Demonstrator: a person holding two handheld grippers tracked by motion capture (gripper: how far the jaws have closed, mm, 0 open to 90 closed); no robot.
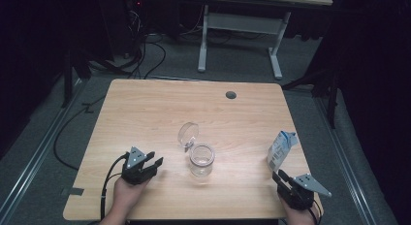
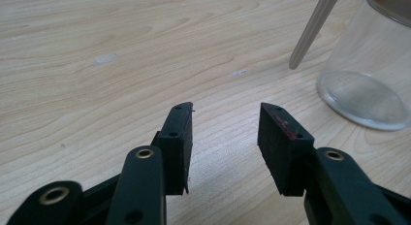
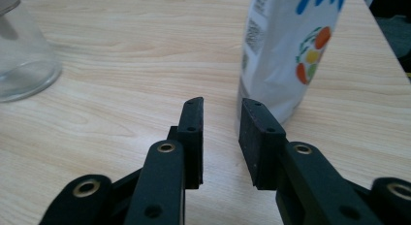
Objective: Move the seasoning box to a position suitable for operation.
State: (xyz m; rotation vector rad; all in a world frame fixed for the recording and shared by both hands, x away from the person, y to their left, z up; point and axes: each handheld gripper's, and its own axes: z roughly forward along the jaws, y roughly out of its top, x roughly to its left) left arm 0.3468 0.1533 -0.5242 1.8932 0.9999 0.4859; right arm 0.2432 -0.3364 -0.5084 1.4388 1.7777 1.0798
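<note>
A clear glass jar stands at the table's middle, its hinged lid tipped up and back. A white and blue pouch stands upright near the right edge. My left gripper rests low on the table, left of the jar, open and holding nothing. In the left gripper view the gripper points past the jar, which stands at the upper right. My right gripper sits just in front of the pouch. Its jaws stand a little apart with nothing between them, and the pouch rises just beyond.
The wooden table has a round cable hole at the back. Its right edge runs close beside the pouch. Beyond the table stands a white desk frame, with cables on the floor.
</note>
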